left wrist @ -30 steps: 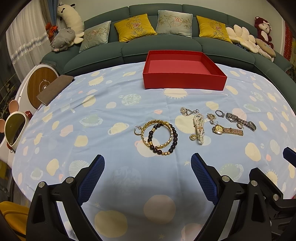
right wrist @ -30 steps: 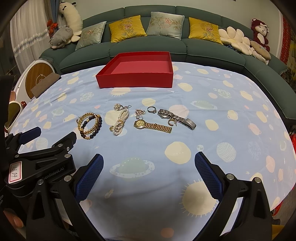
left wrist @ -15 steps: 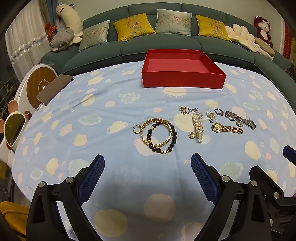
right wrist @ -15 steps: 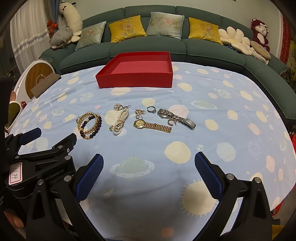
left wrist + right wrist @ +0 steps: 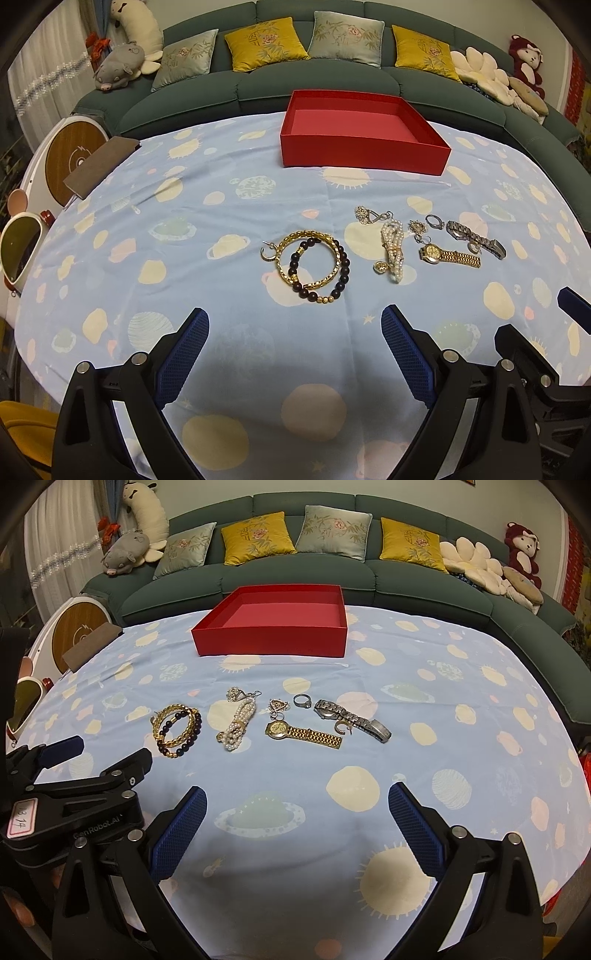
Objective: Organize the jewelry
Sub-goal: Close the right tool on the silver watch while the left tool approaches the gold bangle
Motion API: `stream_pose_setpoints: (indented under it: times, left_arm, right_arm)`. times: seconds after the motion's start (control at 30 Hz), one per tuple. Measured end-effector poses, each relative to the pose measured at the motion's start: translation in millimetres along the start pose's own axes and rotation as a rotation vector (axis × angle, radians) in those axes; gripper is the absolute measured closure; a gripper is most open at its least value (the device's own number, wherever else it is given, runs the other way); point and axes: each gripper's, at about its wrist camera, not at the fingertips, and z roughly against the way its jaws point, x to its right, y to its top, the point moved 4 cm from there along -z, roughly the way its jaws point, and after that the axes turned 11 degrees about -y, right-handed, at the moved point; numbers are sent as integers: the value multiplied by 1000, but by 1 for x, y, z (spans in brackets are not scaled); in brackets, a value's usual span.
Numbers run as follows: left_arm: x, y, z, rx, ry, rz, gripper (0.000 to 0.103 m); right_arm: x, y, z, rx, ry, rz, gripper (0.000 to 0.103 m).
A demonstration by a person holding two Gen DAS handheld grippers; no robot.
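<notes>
Left wrist view, near to far: left tongs [image 5: 293, 350] spread wide, nothing between the blue pads, hovering over the near edge of the desk [image 5: 221, 192]. Straight ahead, near mid-desk: gold bangle [image 5: 309, 258] overlapped by dark bead bracelet [image 5: 345, 264], small hoop earring [image 5: 266, 252] touching the bangle's left side. Off to the right of that: pearl bracelet [image 5: 394, 251], long axis running near-to-far; then gold watch [image 5: 448, 255] and silver watch [image 5: 474, 239], both lying roughly crosswise w/ a slight slant. Beyond all, toward the far edge: red box [image 5: 364, 149], open, looks bare inside.

Right wrist view: right tongs [image 5: 297, 827] also wide apart, holding nothing, near edge. Gold watch [image 5: 303, 733] nearly dead ahead, strap trailing right; silver watch [image 5: 351, 719] just beyond, ring [image 5: 302, 700] and small pendant [image 5: 277, 706] behind. Pearl bracelet [image 5: 236, 723] ahead-left.

Judgement: nothing in the box yet, task at its start. Bangle pair closest to left tongs and centred on them; watches closer to right tongs. Crosswise straps suit a straight-in pinch across the band; pearls likely need a wrist turn.
</notes>
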Motion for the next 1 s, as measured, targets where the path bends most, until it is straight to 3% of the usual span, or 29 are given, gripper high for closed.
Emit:
stream_pose_setpoints:
  times: [0.2, 0.47, 0.63, 1.0]
  left_arm:
    - [-24, 12, -3, -2, -17, 78, 10]
    - [-50, 11, -25, -54, -41, 148, 10]
    - [-53, 13, -32, -50, -44, 149, 10]
    - [-49, 16, -48, -55, -73, 110, 10]
  right_arm:
    - [21, 18, -22, 10, -12, -18, 20]
    - [33, 40, -52, -29, 9, -45, 23]
    - [26, 49, -76, -68, 23, 2, 39]
    - [22, 59, -116, -149, 82, 40, 45]
